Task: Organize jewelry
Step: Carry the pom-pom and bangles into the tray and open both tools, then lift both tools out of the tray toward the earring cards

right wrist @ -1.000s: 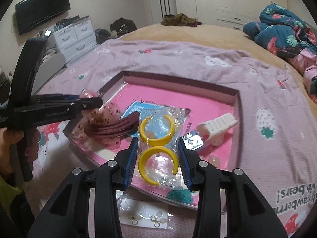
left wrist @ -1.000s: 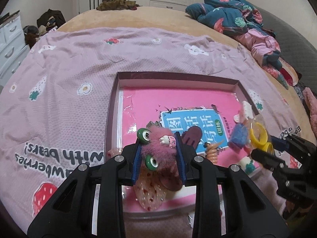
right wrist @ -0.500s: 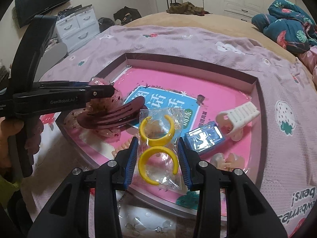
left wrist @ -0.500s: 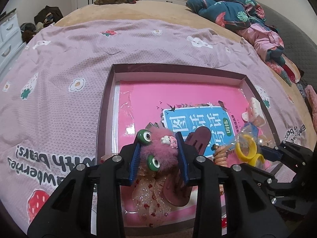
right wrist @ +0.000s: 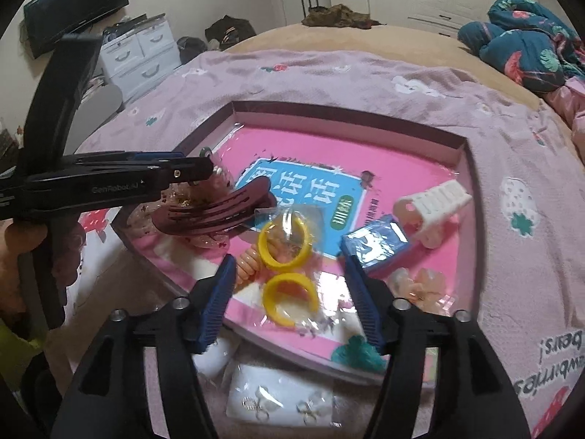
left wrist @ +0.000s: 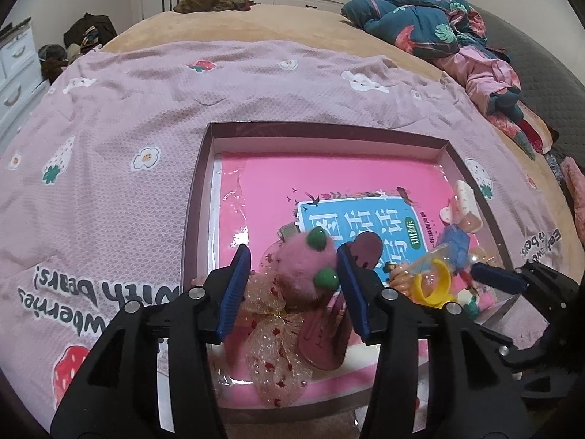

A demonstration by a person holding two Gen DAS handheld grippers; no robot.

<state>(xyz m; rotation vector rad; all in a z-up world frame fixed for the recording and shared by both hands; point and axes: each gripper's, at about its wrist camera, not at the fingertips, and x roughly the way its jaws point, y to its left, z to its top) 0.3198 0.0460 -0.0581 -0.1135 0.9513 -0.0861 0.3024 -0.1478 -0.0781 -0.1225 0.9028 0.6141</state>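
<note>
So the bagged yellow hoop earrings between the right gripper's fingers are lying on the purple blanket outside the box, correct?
Not quite. The bagged yellow hoop earrings lie inside the shallow box, on its pink liner, not on the purple blanket. The right wrist view shows it; the opening right gripper no longer presses them.

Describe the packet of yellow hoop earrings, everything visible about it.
The packet of yellow hoop earrings is a clear, crinkled plastic bag holding two chunky, glossy open hoops, one above the other. It lies flat in the tray on the pink book, partly over an orange coil hair tie. The right gripper straddles it, jaws opening, pads clear of it.
</note>
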